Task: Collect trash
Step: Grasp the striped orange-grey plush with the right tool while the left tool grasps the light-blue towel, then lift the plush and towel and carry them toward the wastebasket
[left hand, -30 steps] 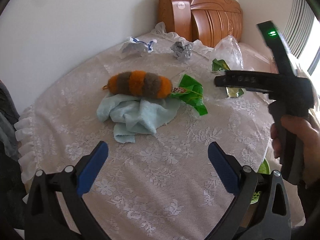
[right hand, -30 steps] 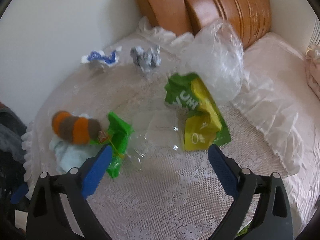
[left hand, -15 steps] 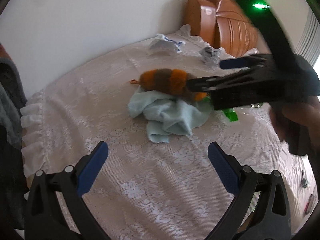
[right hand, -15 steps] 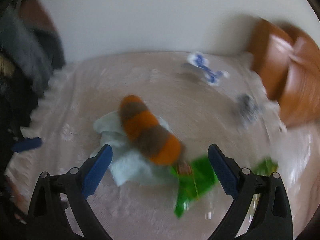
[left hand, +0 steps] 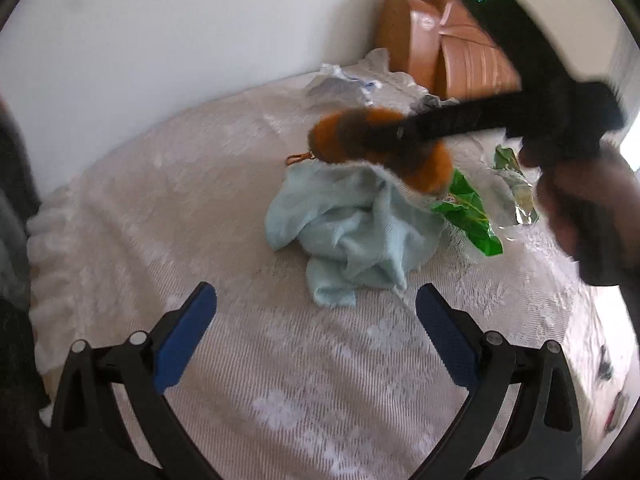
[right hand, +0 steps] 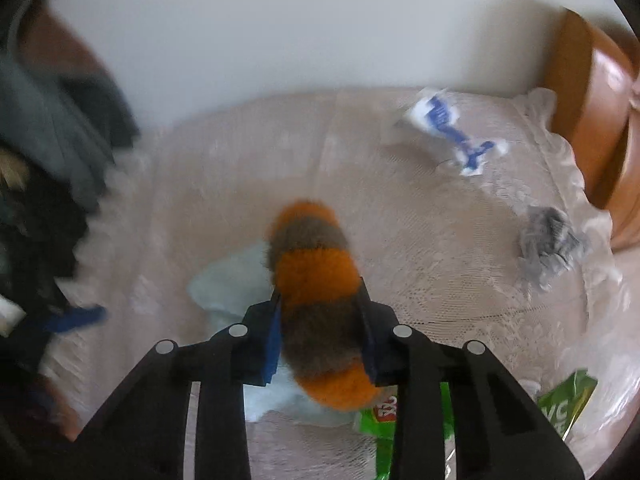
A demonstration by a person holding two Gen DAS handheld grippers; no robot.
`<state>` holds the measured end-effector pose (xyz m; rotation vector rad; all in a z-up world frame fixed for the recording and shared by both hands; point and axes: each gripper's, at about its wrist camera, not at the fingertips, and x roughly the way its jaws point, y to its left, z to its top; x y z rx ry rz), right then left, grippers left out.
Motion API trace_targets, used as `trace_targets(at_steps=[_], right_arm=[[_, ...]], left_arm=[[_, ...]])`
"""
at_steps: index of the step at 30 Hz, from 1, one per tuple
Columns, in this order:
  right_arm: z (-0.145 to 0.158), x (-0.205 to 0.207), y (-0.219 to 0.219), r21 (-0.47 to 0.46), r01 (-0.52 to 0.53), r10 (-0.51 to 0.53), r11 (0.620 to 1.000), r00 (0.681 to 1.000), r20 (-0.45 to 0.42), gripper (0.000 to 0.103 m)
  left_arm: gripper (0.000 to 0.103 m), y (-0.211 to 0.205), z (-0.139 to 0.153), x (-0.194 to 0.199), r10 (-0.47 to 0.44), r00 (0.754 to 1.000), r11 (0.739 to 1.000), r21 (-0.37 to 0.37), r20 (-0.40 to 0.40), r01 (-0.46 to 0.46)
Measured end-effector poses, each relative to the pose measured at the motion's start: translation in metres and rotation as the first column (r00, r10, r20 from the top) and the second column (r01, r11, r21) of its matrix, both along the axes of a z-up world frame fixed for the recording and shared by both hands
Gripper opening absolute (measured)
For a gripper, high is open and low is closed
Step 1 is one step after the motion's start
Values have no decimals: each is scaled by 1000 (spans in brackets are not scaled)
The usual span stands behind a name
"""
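Left wrist view, left to right: left gripper [left hand: 316,312] with fingers spread wide, holding nothing, above lace bedspread [left hand: 224,208]; light-blue cloth [left hand: 352,224] crumpled mid-bed; striped plush [left hand: 380,148] on its far edge, crossed by right gripper [left hand: 404,134]; green wrapper [left hand: 472,216] just right of cloth; yellow-green packet [left hand: 516,188] beyond.

Right wrist view, left to right: dark clothes [right hand: 48,168] at bed edge; plush [right hand: 316,300] clamped between blue pads [right hand: 272,340]; blue-white wrapper [right hand: 452,132] and grey wad [right hand: 548,244] farther off, well apart; headboard [right hand: 592,120] at right. No container visible.
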<state>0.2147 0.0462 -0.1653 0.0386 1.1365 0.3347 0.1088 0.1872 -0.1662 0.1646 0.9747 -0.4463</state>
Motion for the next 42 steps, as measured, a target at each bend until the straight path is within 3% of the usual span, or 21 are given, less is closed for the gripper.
trace_targets(at_steps=[5, 9, 14, 16, 20, 23, 32, 38, 39, 42], right_arm=[[44, -19, -35, 99, 103, -111, 990, 991, 79, 32], [71, -49, -58, 140, 161, -179, 977, 976, 126, 32], [87, -91, -90, 169, 234, -258, 958, 955, 142, 32], [89, -109, -101, 178, 267, -293, 947, 946, 139, 32], [88, -136, -119, 194, 315, -341, 929, 932, 123, 32], [84, -153, -127, 201, 338, -365, 919, 924, 115, 32], [103, -213, -160, 269, 366, -417, 891, 894, 163, 32], [98, -247, -180, 239, 373, -415, 896, 896, 157, 34], [96, -251, -180, 225, 372, -410, 901, 899, 154, 36], [81, -262, -175, 198, 351, -378, 915, 918, 120, 58]], left_arm=[[96, -36, -13, 16, -127, 991, 990, 65, 48, 124], [92, -60, -31, 38, -181, 983, 979, 99, 27, 177], [68, -72, -48, 60, -173, 985, 973, 151, -9, 173], [62, -69, -47, 64, -150, 989, 978, 142, -16, 150], [28, -60, -44, 64, -76, 997, 989, 122, -28, 79], [19, -52, -36, 60, -18, 999, 995, 102, -36, 22], [17, -32, 27, 12, 80, 996, 995, 50, 32, -81], [17, -37, 60, -22, 92, 993, 995, 37, 78, -95], [17, -39, 62, -26, 86, 993, 995, 40, 85, -89], [17, -50, 66, -37, 69, 993, 996, 50, 96, -74]])
